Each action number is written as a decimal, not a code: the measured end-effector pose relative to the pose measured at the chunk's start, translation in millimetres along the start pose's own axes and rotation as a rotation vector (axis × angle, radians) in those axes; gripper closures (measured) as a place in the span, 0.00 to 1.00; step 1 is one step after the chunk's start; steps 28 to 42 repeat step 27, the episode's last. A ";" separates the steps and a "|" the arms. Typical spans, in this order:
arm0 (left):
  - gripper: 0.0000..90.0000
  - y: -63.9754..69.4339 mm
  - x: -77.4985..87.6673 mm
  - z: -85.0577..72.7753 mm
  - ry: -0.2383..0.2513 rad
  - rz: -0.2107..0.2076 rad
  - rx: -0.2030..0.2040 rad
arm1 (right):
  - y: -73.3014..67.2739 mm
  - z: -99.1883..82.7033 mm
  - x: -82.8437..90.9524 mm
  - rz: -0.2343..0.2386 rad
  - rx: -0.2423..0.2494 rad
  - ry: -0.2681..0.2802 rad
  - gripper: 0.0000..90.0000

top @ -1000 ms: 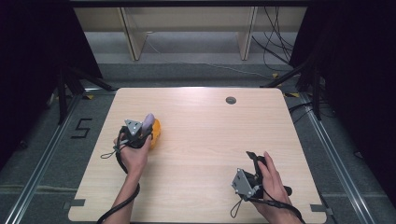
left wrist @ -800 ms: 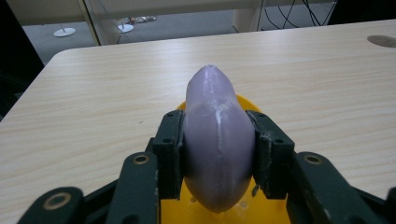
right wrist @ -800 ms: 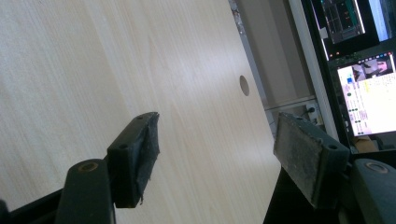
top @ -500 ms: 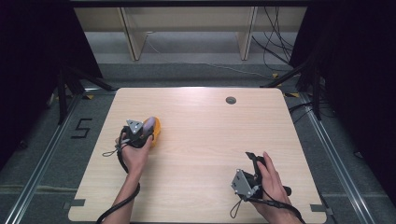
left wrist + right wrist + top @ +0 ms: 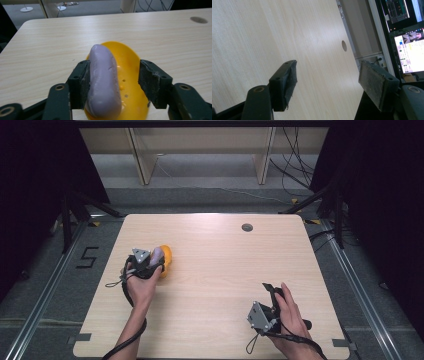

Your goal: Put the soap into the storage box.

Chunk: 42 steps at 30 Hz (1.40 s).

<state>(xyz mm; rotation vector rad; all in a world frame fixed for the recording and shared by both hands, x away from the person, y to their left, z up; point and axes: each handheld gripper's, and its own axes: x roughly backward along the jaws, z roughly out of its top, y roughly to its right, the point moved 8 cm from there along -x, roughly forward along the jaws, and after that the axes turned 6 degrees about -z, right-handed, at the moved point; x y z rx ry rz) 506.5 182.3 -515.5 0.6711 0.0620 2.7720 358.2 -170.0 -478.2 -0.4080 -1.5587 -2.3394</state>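
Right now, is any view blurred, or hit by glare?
Left gripper view: the purple piece is sharp, the yellow dish blurs at its near edge. Right gripper view: soft sheen on the table, bright monitor. High view: evenly lit, dark at both sides.

Left hand-held gripper (image 5: 156, 261) – jaws just been opening; right hand-held gripper (image 5: 270, 296) – jaws spread wide, tilted sideways

Each claw (image 5: 150, 261) is black, with screw holes behind its worn, fuzzy pads (image 5: 375, 83), a grey three-cornered plate on top and a trailing black cable.
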 end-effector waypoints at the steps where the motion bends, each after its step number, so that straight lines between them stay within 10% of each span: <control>1: 0.44 0.7 3.2 1.3 0.010 -0.003 0.000 | 0.0 0.0 -0.1 0.000 0.001 0.000 0.35; 11: 0.38 5.5 40.3 2.6 0.069 -0.014 0.022 | -0.1 -0.7 0.0 0.002 -0.004 -0.005 0.35; 27: 0.41 84.5 77.1 -69.3 -0.017 -0.239 -0.012 | -1.5 -2.7 0.3 0.021 -0.011 0.000 0.34; 42: 0.41 84.5 77.1 -69.3 -0.017 -0.239 -0.012 | -1.5 -2.7 0.3 0.021 -0.011 0.000 0.34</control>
